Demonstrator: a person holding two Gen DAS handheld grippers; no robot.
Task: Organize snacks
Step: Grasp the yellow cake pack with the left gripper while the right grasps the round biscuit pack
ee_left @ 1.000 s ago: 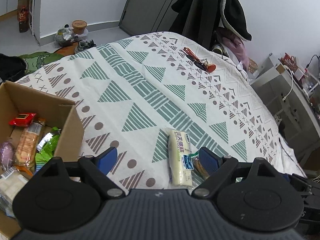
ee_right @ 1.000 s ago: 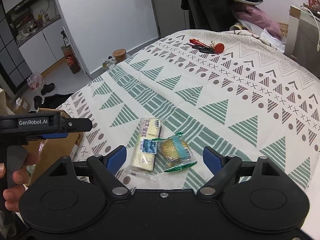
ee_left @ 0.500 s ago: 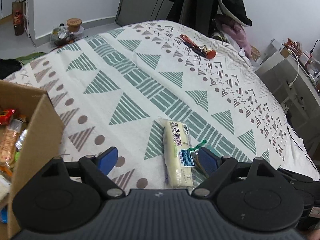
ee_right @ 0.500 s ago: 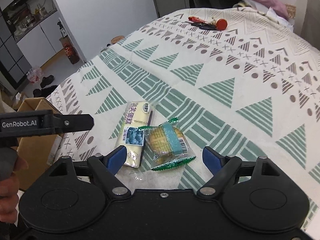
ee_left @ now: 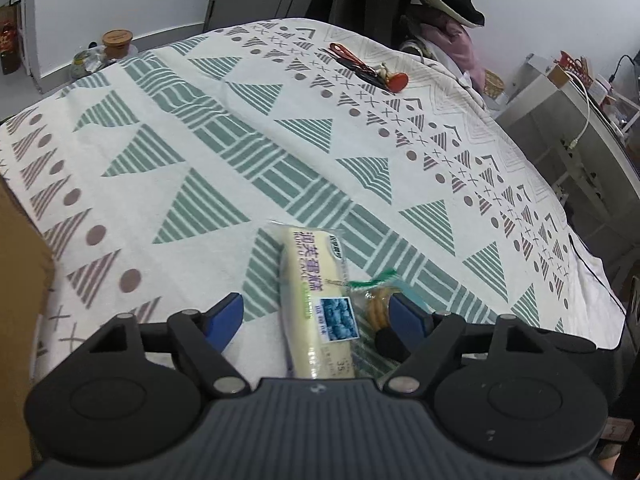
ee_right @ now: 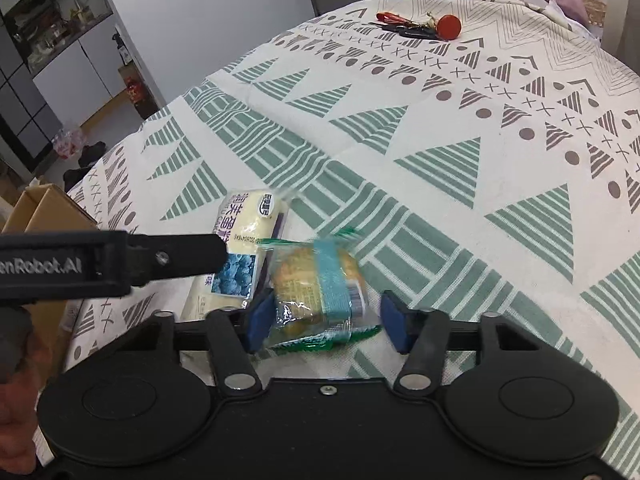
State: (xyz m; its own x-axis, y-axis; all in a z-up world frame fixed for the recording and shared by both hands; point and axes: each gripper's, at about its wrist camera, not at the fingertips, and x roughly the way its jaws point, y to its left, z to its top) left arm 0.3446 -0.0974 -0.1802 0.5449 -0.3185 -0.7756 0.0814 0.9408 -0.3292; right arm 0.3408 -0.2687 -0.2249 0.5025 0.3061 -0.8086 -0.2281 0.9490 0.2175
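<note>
- Surface is a bed (ee_left: 280, 128) under a patterned cloth; both snacks lie near its near edge, toward the near-left corner where the cardboard box (ee_right: 44, 208) stands.
- Right gripper (ee_right: 326, 320): jaws now at a middling gap, straddling the biscuit packet (ee_right: 320, 280). A second ago they were spread wide and well back from it. Left pad looks to be touching the wrapper, right pad a little off it. Not clamped yet.
- Left gripper (ee_left: 316, 316): jaws wide, nothing held. It has moved in over the cream cake bar (ee_left: 316, 292), which now lies between the pads without touching either. A second ago the bar was ahead of the pads and the open box filled the left of this view; now only a box edge shows.
- Cake bar and biscuit packet lie side by side, touching or nearly so, bar on the box side.
- Keys (ee_right: 420, 28) with a red tag sit well apart near the far edge, not part of the job.
- Judgement: both hands have gone from approach to pre-grasp, one snack each. Next is likely closing on them and carrying to the box.
- Risk: crinkly wrapper may slip, and the right jaws could nudge the bar.
</note>
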